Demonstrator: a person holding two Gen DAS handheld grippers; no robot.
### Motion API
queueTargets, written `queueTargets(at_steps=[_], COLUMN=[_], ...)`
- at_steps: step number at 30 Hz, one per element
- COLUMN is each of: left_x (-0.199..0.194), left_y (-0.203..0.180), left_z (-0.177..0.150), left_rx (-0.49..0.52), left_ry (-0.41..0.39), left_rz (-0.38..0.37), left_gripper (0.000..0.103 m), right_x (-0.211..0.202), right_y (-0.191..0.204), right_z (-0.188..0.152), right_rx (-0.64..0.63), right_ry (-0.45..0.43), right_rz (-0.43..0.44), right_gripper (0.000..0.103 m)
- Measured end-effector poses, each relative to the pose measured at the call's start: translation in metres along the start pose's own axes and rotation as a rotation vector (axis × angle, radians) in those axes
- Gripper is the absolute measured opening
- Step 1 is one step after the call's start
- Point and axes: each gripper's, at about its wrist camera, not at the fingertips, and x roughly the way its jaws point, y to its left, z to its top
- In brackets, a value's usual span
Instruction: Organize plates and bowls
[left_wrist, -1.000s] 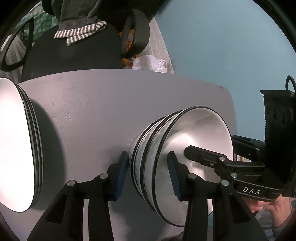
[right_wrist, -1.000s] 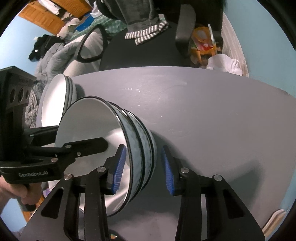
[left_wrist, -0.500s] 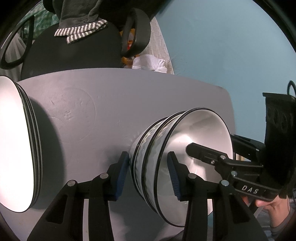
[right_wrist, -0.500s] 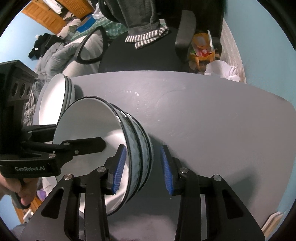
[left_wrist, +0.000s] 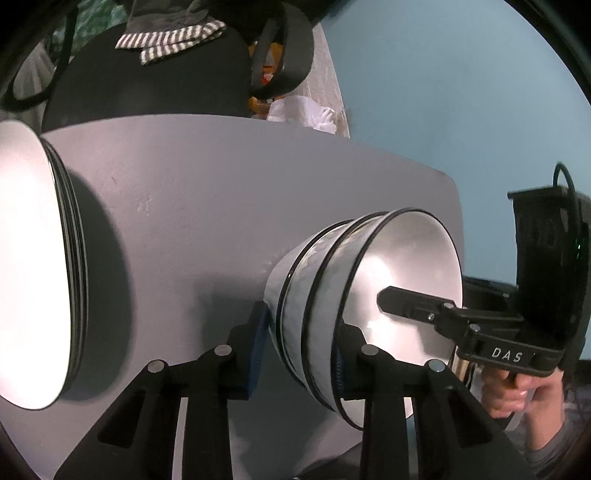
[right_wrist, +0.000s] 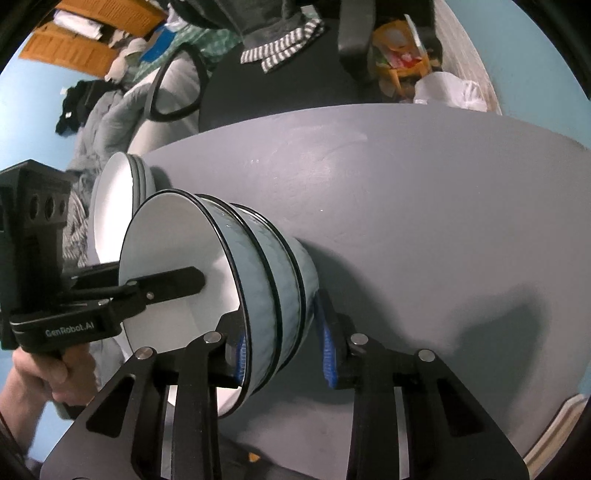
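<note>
A stack of nested white bowls with black rims (left_wrist: 325, 295) (right_wrist: 258, 280) sits on the grey table (left_wrist: 192, 206) (right_wrist: 406, 206). My left gripper (left_wrist: 299, 350) straddles the near wall of the stack, one finger inside the top bowl, one outside. My right gripper (right_wrist: 282, 352) straddles the opposite wall the same way. The jaws look closed on the stack's wall from both sides. A stack of white plates with black rims (left_wrist: 33, 266) (right_wrist: 118, 206) stands to the left on the table.
A black office chair (left_wrist: 155, 85) (right_wrist: 280, 85) with a striped cloth stands behind the table's far edge. A white bag (left_wrist: 306, 114) lies on the floor by the blue wall (left_wrist: 443, 92). The table's right edge is close behind the bowls.
Both grippers and the bowl stack have shifted slightly; the view has drawn a little nearer and lower. The grip on the bowls is unchanged.
</note>
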Motion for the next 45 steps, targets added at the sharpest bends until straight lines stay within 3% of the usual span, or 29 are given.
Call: queueTargets(at_steps=[14,45], left_x=[-0.001,-0.016], left_y=[-0.003,0.030], left_z=[-0.004,-0.020], left_rx=[0.000,-0.069], left_ry=[0.003,-0.023], left_rz=[0.044,0.037], left_gripper=[0.027,0.025], right_x=[-0.002,0.007], right_y=[0.009,0.046], right_z=[-0.002,-0.014], right_rx=[-0.047,0.016], right_ry=[-0.020,-0.010], right_rz=[-0.071,-0.041], right_gripper=[0.024,0.023])
